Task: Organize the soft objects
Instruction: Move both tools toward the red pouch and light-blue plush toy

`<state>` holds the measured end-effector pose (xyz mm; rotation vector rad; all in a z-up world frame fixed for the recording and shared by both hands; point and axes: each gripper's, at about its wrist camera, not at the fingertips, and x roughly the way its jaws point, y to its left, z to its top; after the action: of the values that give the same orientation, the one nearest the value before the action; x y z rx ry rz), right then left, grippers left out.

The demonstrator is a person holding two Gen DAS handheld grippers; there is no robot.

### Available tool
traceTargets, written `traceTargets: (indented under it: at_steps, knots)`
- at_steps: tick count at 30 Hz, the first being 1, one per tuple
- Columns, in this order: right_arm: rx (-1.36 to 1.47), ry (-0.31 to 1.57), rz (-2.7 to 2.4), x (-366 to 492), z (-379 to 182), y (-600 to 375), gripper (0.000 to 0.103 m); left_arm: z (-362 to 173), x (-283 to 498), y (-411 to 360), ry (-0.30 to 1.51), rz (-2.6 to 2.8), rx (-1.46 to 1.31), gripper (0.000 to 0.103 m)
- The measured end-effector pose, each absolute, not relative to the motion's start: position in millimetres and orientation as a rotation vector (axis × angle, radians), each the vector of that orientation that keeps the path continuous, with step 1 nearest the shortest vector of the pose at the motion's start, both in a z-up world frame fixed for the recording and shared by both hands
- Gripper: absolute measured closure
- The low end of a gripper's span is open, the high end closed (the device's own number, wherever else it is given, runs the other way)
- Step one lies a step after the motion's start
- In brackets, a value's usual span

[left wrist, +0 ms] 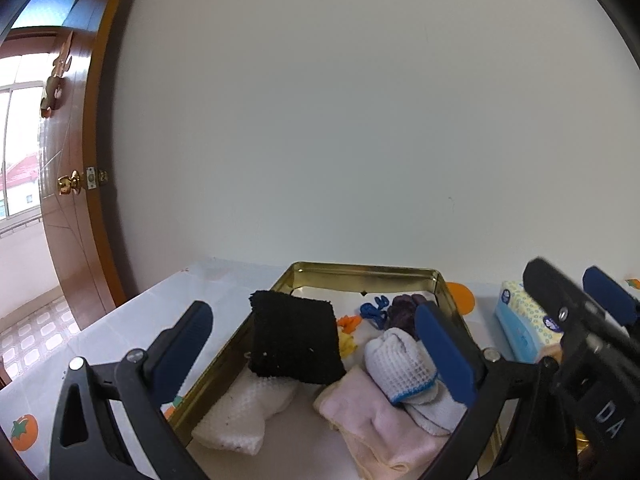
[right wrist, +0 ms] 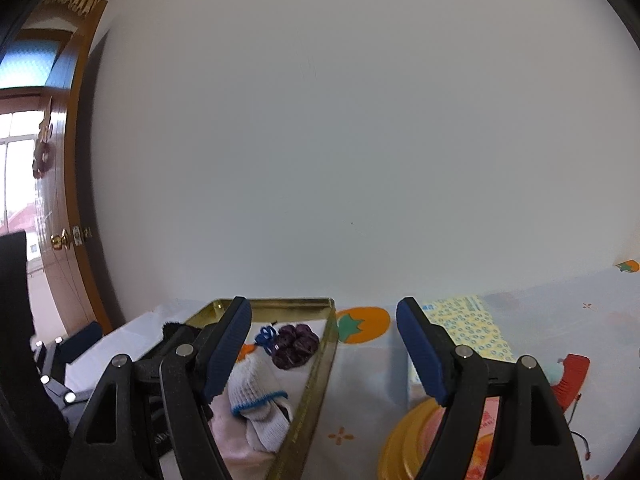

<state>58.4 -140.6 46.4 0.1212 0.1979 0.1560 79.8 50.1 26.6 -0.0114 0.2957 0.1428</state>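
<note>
Soft daylight from the window (left wrist: 16,136) at left; fisheye-bent edges, dark corners.

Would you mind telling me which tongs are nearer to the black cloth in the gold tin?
Left. The left tongs hang open right over the black cloth in the gold tin; the right tongs straddle the tin's right wall, farther away.
</note>
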Motion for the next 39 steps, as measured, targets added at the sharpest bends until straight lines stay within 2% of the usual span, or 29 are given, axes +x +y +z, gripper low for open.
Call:
traceTargets:
  at_steps: [11,24,34,39]
  knots:
    - [0.077,0.193,0.179,36.3,43.5,-156.2,0.026,25.4,67.5,50.6,0.302,0.173,-0.033,0.000]
    - [0.006,0.192,0.161,13.2,43.6,-209.0,0.026,25.9,46.3,16.3,0.311,0.121,0.010,0.000]
    - [0.016,0.280,-0.012,15.7,38.4,-299.8,0.026,23.4,34.1,-31.5,0.347,-0.022,0.021,0.000]
    - [0.055,0.386,-0.090,32.5,28.9,-350.1,0.026,22.4,30.4,-60.9,0.377,-0.111,0.043,0.000]
